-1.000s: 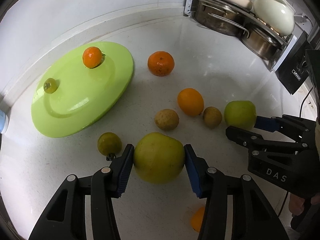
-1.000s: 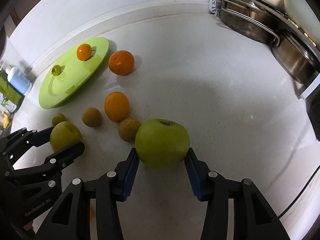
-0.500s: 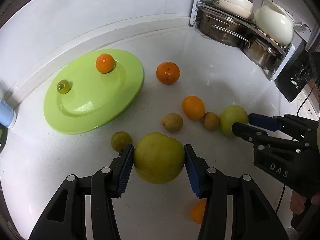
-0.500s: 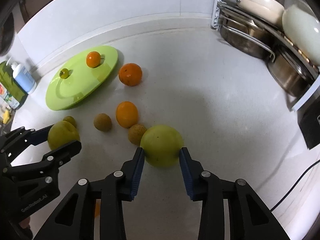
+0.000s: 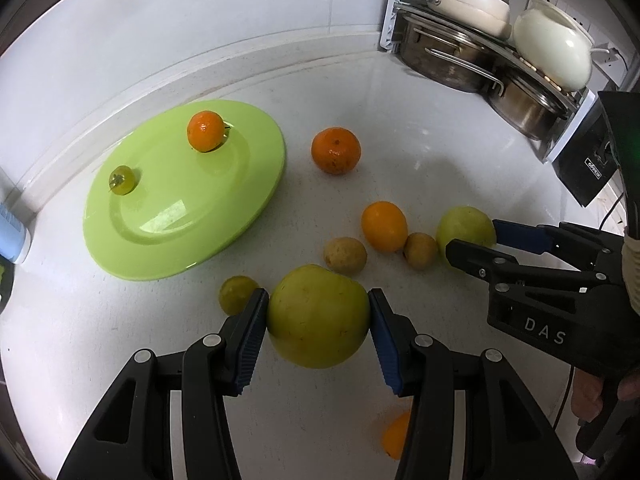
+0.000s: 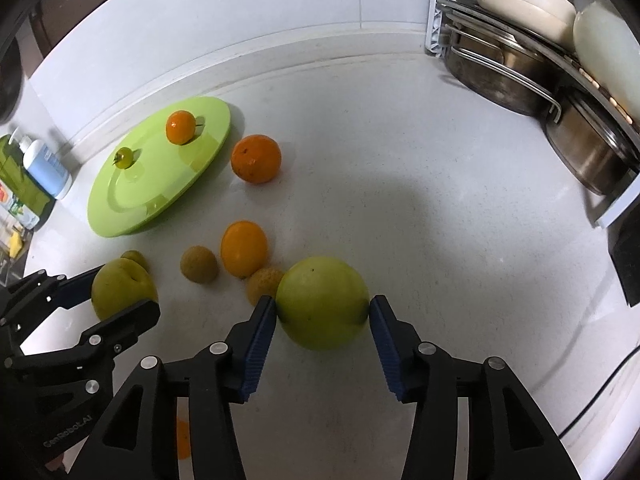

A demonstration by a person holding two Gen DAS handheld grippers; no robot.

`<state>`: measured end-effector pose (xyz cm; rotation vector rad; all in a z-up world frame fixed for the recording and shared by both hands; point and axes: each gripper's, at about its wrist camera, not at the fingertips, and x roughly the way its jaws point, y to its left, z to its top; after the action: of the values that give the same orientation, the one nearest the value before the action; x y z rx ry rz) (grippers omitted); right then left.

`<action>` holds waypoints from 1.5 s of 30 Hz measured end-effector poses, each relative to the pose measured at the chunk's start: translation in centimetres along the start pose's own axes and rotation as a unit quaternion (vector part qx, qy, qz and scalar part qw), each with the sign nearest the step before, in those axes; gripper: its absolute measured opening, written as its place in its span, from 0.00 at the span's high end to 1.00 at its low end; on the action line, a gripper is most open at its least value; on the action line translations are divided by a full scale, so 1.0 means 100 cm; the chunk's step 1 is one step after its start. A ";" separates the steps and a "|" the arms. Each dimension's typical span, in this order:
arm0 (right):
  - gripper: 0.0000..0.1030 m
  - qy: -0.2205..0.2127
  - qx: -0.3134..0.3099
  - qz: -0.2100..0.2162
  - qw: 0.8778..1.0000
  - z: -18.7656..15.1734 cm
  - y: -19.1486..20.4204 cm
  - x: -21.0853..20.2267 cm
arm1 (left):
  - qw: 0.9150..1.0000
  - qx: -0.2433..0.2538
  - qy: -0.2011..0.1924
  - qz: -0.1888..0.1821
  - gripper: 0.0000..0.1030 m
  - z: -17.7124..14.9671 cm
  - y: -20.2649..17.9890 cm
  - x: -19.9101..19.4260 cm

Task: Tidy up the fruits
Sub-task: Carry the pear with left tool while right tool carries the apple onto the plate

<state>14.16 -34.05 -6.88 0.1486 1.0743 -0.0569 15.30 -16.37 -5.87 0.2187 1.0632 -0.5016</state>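
My left gripper is shut on a yellow-green apple over the white counter. To its right, my right gripper has a rounder green apple between its blue pads, which touch both sides while the jaws are opening. A brown fruit lies right behind that apple. The lime-green plate at the back left carries a small orange and a tiny green fruit. Loose on the counter lie a mandarin, an orange, another brown fruit and a small green fruit.
A rack of steel pots and a white pot fill the back right corner, with a black appliance beside them. A blue bottle stands at the left wall. An orange piece lies under my left fingers.
The right jaws narrowed on the green apple, then widened again. That apple now sits further out along the fingers and its stem dimple no longer shows. The left grip is unchanged.
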 end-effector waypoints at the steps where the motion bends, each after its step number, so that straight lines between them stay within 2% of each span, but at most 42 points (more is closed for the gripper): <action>1: 0.51 0.001 0.001 0.002 1.000 0.001 0.000 0.001 | 1.000 0.000 0.001 -0.001 0.52 0.001 0.001 0.001; 7: 0.50 0.012 0.007 -0.007 1.000 0.004 -0.003 0.014 | 1.000 -0.003 0.004 0.000 0.52 0.004 0.001 0.006; 10: 0.50 0.016 0.019 0.001 1.000 0.004 -0.008 0.019 | 1.000 -0.002 0.004 0.001 0.52 0.004 0.001 0.007; 22: 0.51 -0.005 0.009 0.006 1.000 0.002 0.002 -0.006 | 1.000 -0.010 -0.024 0.002 0.52 0.006 0.009 -0.015; 34: 0.51 -0.060 -0.053 0.046 0.996 0.028 0.054 -0.047 | 0.996 -0.041 -0.073 0.029 0.52 0.009 0.049 -0.060; 38: 0.51 -0.069 -0.077 0.062 0.993 0.044 0.076 -0.046 | 0.994 -0.054 -0.080 0.043 0.52 0.016 0.069 -0.063; 45: 0.51 -0.059 -0.100 0.085 0.990 0.066 0.103 -0.030 | 0.992 -0.067 -0.076 0.075 0.52 0.031 0.104 -0.054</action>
<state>19.73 -24.97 -0.16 0.0536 0.9397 0.1927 20.76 -7.07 -0.38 0.1386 0.9202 -0.3065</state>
